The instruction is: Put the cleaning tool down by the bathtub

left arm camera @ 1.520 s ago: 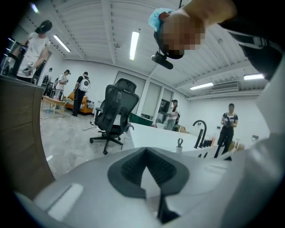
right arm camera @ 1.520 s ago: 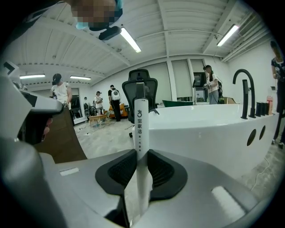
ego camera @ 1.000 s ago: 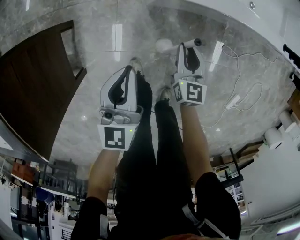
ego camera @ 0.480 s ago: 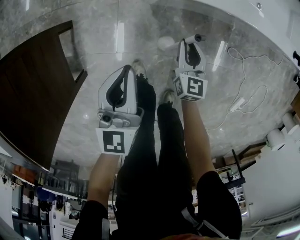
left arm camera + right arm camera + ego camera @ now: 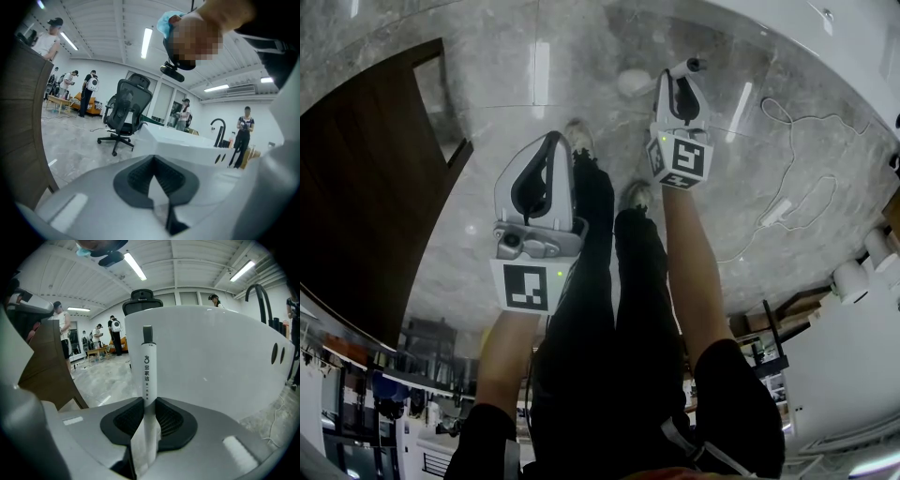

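The cleaning tool is a white stick handle (image 5: 148, 366) with dark print and a grey end, standing upright between the pads of my right gripper (image 5: 149, 411), which is shut on it. In the head view that right gripper (image 5: 678, 82) is stretched forward over the marble floor, and the handle's tip (image 5: 688, 67) points at the white bathtub (image 5: 825, 33). The tub's wall (image 5: 211, 357) fills the right gripper view close ahead. My left gripper (image 5: 553, 142) hangs nearer my legs, jaws shut on nothing (image 5: 157, 185). The tool's cleaning end is hidden.
A dark wooden panel (image 5: 366, 159) stands at the left. A white cable (image 5: 787, 187) with a plug lies on the floor at the right, near white fittings (image 5: 848, 277). A black office chair (image 5: 124, 112), a black faucet (image 5: 260, 291) and people stand farther off.
My right gripper has moved forward with the handle, closer to the bathtub. The left gripper has barely shifted.
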The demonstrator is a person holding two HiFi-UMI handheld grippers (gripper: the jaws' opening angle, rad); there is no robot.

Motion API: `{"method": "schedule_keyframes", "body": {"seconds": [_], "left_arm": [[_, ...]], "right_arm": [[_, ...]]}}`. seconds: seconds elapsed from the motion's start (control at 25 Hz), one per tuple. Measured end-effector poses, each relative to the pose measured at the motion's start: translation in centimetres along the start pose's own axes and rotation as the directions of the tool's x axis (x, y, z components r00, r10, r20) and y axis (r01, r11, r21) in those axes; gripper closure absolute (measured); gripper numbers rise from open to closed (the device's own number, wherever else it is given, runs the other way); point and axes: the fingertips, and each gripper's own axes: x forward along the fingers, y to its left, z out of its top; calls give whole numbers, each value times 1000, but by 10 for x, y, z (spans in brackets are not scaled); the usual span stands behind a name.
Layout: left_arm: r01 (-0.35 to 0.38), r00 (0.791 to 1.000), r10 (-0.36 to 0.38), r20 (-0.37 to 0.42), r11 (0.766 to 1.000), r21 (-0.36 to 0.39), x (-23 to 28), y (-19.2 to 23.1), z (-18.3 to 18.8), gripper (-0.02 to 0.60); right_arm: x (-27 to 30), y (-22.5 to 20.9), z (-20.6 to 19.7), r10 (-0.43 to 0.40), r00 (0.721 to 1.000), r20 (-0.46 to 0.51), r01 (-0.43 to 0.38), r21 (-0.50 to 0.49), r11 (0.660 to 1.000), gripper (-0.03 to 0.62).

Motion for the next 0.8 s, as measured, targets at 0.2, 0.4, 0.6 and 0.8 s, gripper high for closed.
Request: {"method": "schedule_keyframes", "body": {"seconds": [0.2, 0.4, 0.6, 0.8], "left_arm": [[0, 1000, 0, -6, 1000, 4, 1, 3, -2, 574], [-3, 1000, 3, -13, 1000, 4, 1, 9, -5, 574], [-6, 1000, 6, -14, 1000, 2, -1, 17, -6, 574], [-10, 1000, 10, -10, 1000, -5, 0, 19, -3, 574]], "right_arm": [[12, -7, -14, -14, 1000, -20, 14, 5, 1000, 514], [23, -9, -19, -16, 999, -30, 16, 4, 1000, 514], [36, -13, -19, -33, 999, -42, 34, 21, 999, 514], [51, -21, -15, -47, 997, -57, 49, 39, 998, 514]]}}
